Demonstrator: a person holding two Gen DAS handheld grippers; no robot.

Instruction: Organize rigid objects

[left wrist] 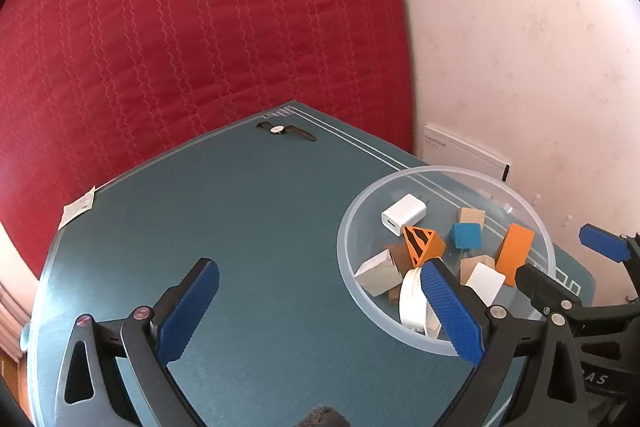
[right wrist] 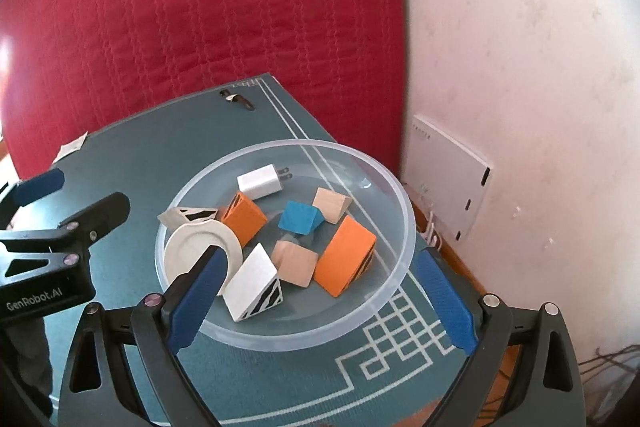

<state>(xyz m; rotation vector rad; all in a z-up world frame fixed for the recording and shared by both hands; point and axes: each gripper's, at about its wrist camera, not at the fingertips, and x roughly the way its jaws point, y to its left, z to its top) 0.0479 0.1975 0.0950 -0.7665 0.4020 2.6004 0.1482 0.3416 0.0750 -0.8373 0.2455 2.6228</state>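
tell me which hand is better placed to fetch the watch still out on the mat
Left, probably. Its open tongs face bare mat leading to the watch, while the right tongs straddle the bowl.

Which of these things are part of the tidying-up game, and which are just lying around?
Part of the job: clear plastic bowl, white charger plug, blue block, orange blocks, plain wooden blocks, white zebra-striped block, white round lid, wristwatch not yet in the bowl.

Just lying about: red quilt, paper scrap, white wall box.
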